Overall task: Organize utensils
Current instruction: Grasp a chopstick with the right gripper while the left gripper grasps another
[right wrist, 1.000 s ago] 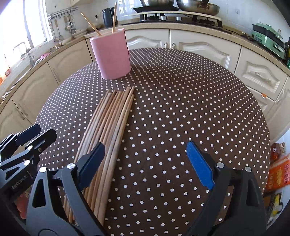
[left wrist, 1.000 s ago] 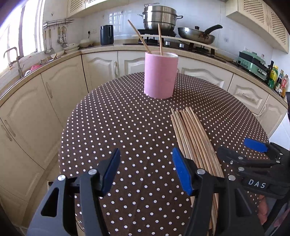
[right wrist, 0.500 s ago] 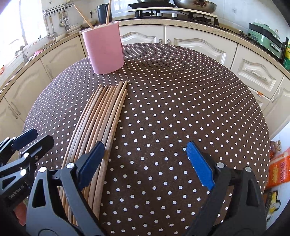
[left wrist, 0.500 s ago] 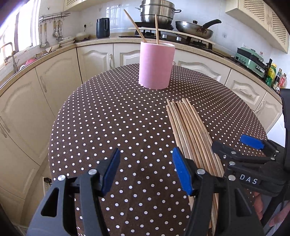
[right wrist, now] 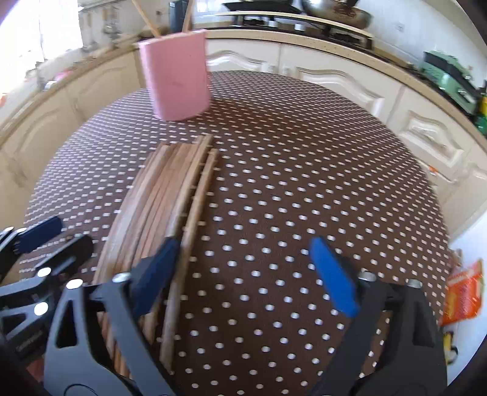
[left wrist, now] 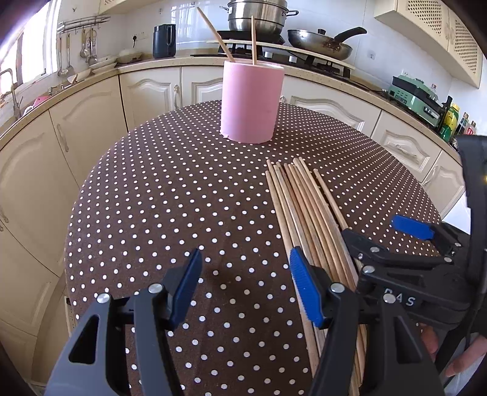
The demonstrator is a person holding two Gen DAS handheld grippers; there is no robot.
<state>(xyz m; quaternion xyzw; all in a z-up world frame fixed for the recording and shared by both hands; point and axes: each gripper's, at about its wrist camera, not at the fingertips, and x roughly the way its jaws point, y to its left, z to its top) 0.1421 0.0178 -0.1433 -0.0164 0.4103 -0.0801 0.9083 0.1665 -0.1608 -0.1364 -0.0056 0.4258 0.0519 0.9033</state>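
Left gripper (left wrist: 245, 286): nearest the lens in the left wrist view, its blue-padded fingers (left wrist: 303, 286) stand moderately apart over bare cloth, with nothing between them. The inner finger sits at the edge of the chopstick bundle, and contact cannot be confirmed.

Right gripper (right wrist: 243, 274): its fingers are closing. In the right wrist view the left-hand pad sits among the near ends of the chopsticks, with the outermost stick just inside the gap and the other pad (right wrist: 333, 275) well clear over the cloth. The pads do not yet press on anything. This view is blurred. The same gripper appears at the lower right of the left wrist view (left wrist: 395, 240), and part of a person's hand (left wrist: 456, 359) shows below it.

Desk (left wrist: 182, 195): round, covered in a brown cloth with white dots.

Wooden chopsticks (left wrist: 307, 210): a loose bundle lies flat on the desk, lengthwise from the grippers toward the holder. The far tips stop short of the holder. One stick on the right side of the bundle lies slightly apart from the rest.

Pink cylindrical holder (left wrist: 251, 100): upright at the far side of the desk, beyond the bundle. Two chopsticks (left wrist: 252, 39) already stand in it, one leaning left and one nearly vertical.

Background: cream cabinets (left wrist: 91, 121), then a counter with a black kettle (left wrist: 164, 41), a steel stockpot (left wrist: 257, 15) and a frying pan (left wrist: 319, 45) on the hob.
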